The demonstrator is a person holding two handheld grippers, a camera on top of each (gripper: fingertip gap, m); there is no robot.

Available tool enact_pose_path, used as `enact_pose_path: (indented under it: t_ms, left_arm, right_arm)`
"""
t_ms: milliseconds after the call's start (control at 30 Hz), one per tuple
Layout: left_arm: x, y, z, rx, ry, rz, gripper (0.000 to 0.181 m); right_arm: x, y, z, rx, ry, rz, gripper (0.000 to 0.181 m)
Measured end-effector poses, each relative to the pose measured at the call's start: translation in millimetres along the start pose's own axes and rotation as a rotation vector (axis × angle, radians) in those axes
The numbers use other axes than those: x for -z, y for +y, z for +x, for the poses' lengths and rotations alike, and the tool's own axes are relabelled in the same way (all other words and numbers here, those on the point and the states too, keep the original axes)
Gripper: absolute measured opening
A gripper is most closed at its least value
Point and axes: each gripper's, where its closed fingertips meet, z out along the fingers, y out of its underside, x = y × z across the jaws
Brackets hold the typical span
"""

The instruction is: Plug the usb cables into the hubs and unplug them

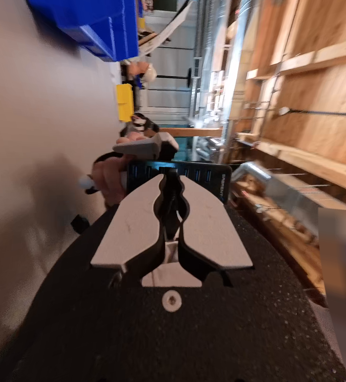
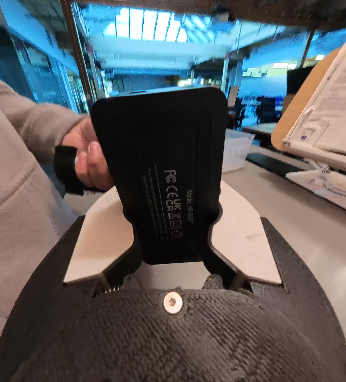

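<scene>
The left tongs (image 1: 171, 179) pinch a black usb plug (image 1: 171, 187) at a middle port of the hub (image 2: 157, 165) – itself clenched mid-frame, off the surface (image 2: 292, 237), by the right tongs (image 2: 173, 198) – so a skewed push could jam the plug

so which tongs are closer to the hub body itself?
Right. The right tongs are shut on the black hub, gripping its lower end. The left tongs hold the USB plug at the hub's port row, touching only the plug.
</scene>
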Motion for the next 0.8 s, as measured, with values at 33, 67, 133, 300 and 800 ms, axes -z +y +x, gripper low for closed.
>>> enact_pose_path:
  t_ms: [33, 67, 133, 300, 800]
  left_arm:
    - [-1, 0, 0, 0.006, 0.008, 0.009, 0.008]
    - [0, -1, -5, -0.04, -0.044, 0.011, 0.009]
    - [5, 1, -22, -0.236, -0.249, -0.035, 0.008]
    - [1, 3, -7, -0.227, -0.211, -0.09, 0.008]
    - [2, 23, -8, -0.227, -0.242, -0.344, 0.007]
  right_arm:
    - [1, -3, 1, -0.004, 0.005, 0.024, 0.075]
    - [1, 0, 2, -0.004, 0.008, -0.002, 0.075]
    - [3, 28, 3, 0.019, 0.0, -0.215, 0.076]
    - [5, 14, 0, 0.019, -0.043, -0.174, 0.076]
    - [13, 13, -18, 0.026, -0.156, -0.18, 0.076]
